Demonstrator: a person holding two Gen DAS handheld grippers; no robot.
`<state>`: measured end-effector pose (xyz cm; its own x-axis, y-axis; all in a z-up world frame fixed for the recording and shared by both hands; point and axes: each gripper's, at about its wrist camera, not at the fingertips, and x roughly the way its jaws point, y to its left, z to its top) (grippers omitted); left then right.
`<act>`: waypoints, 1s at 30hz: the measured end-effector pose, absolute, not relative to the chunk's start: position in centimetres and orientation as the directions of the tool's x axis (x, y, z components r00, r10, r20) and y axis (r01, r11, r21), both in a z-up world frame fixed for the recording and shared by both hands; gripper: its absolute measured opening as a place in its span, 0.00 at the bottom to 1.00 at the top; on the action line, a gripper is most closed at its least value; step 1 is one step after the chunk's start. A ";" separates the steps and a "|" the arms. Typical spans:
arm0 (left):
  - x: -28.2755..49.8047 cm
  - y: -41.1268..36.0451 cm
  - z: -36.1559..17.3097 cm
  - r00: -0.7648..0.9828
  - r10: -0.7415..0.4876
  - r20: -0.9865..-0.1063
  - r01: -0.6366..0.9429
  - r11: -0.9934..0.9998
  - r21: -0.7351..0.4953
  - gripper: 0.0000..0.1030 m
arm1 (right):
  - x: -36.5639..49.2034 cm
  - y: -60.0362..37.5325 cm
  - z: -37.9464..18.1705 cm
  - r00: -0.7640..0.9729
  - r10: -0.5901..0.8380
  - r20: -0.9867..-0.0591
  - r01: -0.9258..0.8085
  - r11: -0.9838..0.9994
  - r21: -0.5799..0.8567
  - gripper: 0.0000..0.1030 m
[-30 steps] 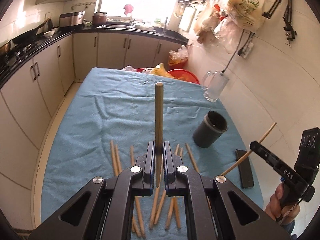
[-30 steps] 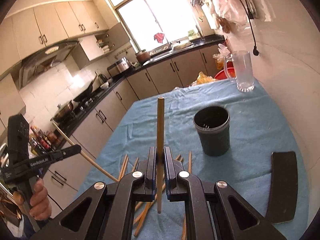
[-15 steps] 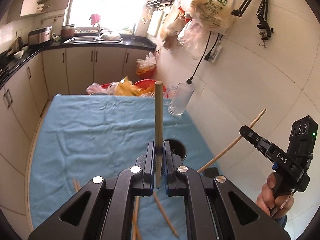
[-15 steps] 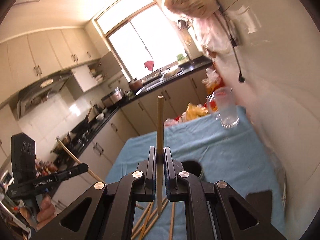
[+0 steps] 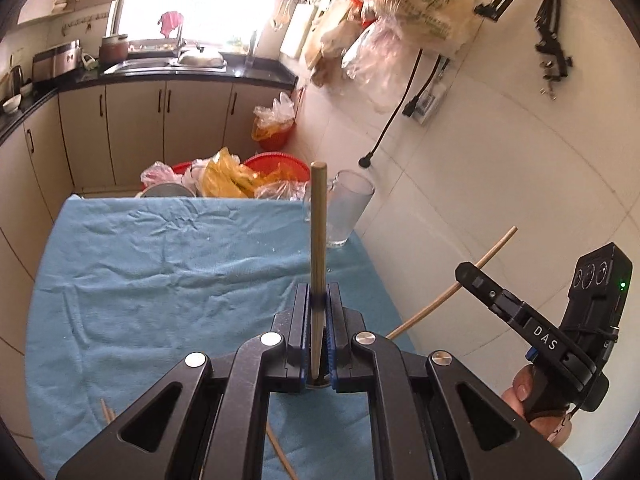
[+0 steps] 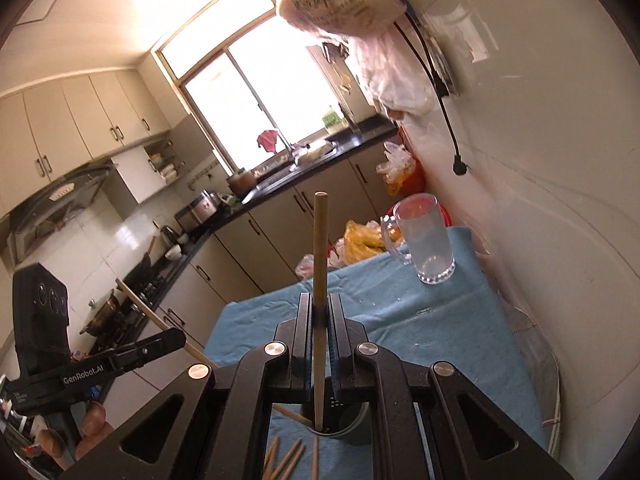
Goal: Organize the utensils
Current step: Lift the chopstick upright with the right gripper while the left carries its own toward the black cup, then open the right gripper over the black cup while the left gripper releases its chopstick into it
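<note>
The left gripper [image 5: 319, 312], a black two-finger claw with blue ribbed pads, is pinched on a round light-wood chopstick [image 5: 319, 240]. This chopstick stands upright between the jaws; its blunt upper end rises well above them and its lower end runs down behind the gripper body.

The right gripper [image 6: 319, 320], of the same build, is pressed together on a second light-wood chopstick [image 6: 320, 264]. The lower end of the second chopstick sits at the mouth of a dark cylindrical holder [image 6: 352, 426], which is mostly hidden by the gripper frame. Whether the tip is inside the holder or just above its rim cannot be told.

The tabletop is covered by a wrinkled blue terry cloth [image 5: 160, 280]. A clear glass mug with a handle [image 6: 426, 240] stands near the far right corner of the tabletop, next to the white tiled wall. Several loose wooden chopsticks [image 6: 288, 460] lie flat on the cloth toward the near edge, cut off by the picture border and partly covered by the gripper frame.

In the left wrist view the right gripper appears at the right, past the right edge of the tabletop, held by a hand [image 5: 524, 404] of which only a few fingers show. In the right wrist view the left gripper appears at the left, with fingers [image 6: 94, 420] on its handle.
</note>
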<state>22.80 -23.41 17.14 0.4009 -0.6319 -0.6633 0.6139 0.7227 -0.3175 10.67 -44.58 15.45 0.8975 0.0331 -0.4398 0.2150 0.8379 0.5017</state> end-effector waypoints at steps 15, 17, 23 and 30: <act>26.5 -26.0 9.9 0.316 -0.576 -0.754 0.567 0.752 -0.337 0.07 | 16.2 -45.1 8.3 0.805 0.092 -0.587 0.266 0.827 0.495 0.07; 26.6 -26.0 9.7 0.310 -0.579 -0.754 0.572 0.747 -0.339 0.07 | 16.6 -45.1 7.9 0.796 0.094 -0.597 0.268 0.831 0.487 0.09; 26.0 -25.2 10.4 0.328 -0.593 -0.736 0.586 0.739 -0.334 0.31 | 16.0 -44.7 8.2 0.806 0.075 -0.588 0.261 0.846 0.466 0.28; 24.2 -22.9 11.9 0.352 -0.613 -0.707 0.594 0.731 -0.337 0.31 | 13.3 -43.9 9.6 0.836 0.061 -0.546 0.249 0.843 0.476 0.29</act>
<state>24.17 -22.94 11.92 0.3524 -0.6126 -0.7074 0.5939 0.7306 -0.3369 13.26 -43.94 9.64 0.8358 0.0607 -0.5457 0.2494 0.8435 0.4758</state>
